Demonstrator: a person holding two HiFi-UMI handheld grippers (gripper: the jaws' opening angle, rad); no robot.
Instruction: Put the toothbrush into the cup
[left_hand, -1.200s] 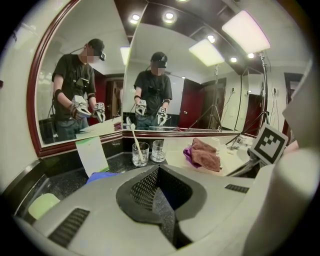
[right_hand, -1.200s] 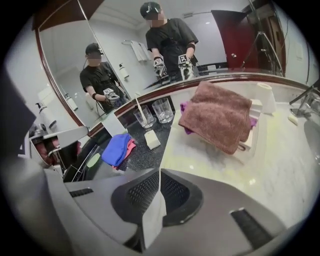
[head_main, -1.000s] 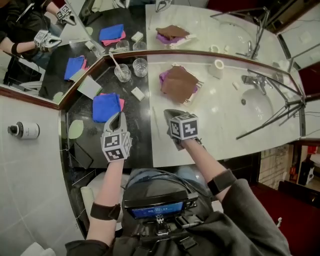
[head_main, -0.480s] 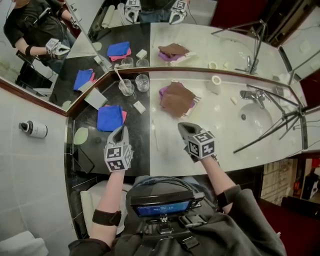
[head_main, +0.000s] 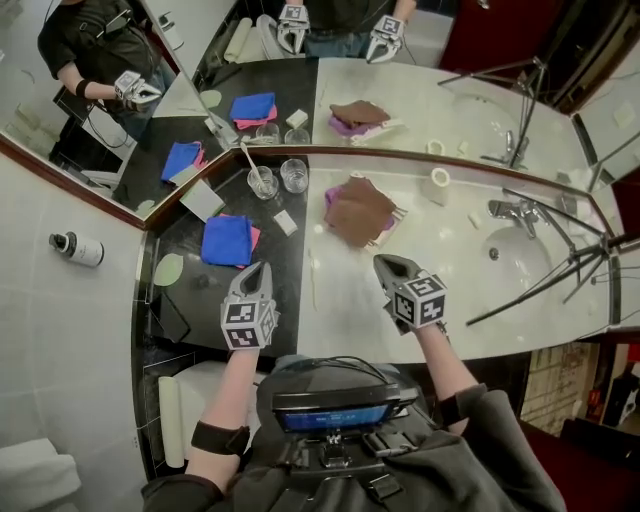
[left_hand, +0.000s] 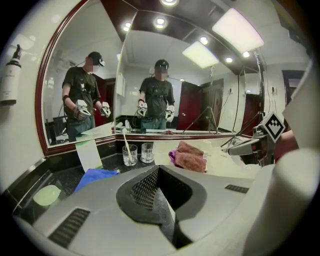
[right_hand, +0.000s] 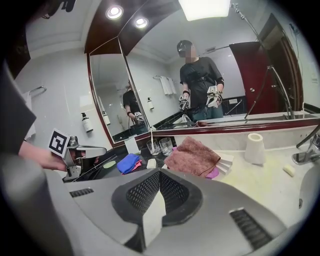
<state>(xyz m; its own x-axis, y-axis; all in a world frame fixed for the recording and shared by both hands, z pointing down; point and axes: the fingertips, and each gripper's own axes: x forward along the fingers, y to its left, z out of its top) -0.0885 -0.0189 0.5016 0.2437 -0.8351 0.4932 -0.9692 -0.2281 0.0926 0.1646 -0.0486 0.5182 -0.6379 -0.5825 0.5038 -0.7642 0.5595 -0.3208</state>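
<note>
The toothbrush (head_main: 251, 164) is standing in the cup (head_main: 264, 187), its long axis leaning away from both tools. The left gripper (head_main: 257, 271) and right gripper (head_main: 386, 263) are hovering well apart from the cup, jaws pressed together and empty, the left nearer.

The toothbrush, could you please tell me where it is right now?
In the head view the toothbrush stands in the left glass cup, beside a second glass, at the back of the dark counter, beyond the blue cloth.
</note>
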